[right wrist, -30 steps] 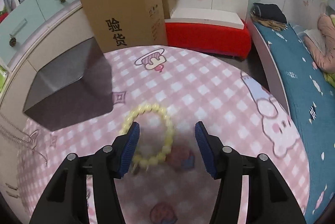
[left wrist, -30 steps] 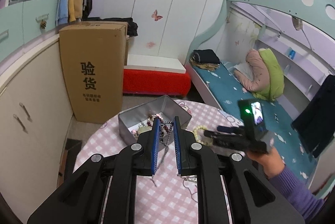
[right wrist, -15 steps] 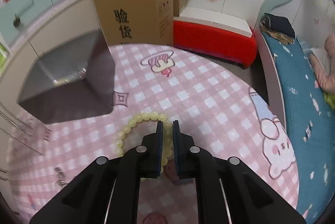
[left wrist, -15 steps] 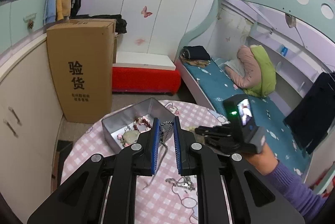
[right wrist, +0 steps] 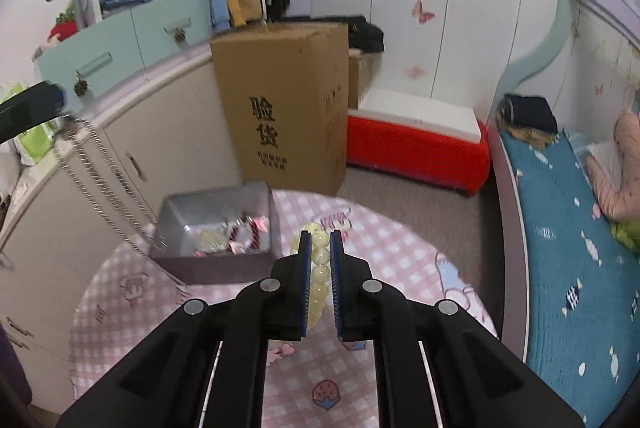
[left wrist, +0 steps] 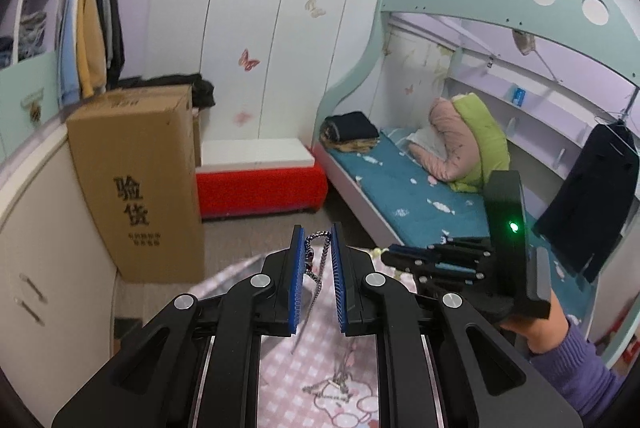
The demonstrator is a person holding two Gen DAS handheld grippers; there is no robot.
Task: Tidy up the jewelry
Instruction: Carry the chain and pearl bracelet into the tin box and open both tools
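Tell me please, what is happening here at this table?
A person is sorting jewelry with a pair of tongs in each hand. The left tongs are shut on a thin silver chain necklace, which hangs down from them. The right tongs are shut on a pale yellow bead bracelet, held above the pink checked tablecloth. The grey metal box beside it already holds other pieces of jewelry.

A round surface (right wrist: 400, 268) in a pink checked cloth is carrying an open grey tin (right wrist: 216, 264) of jewelry, sitting at its far left edge.
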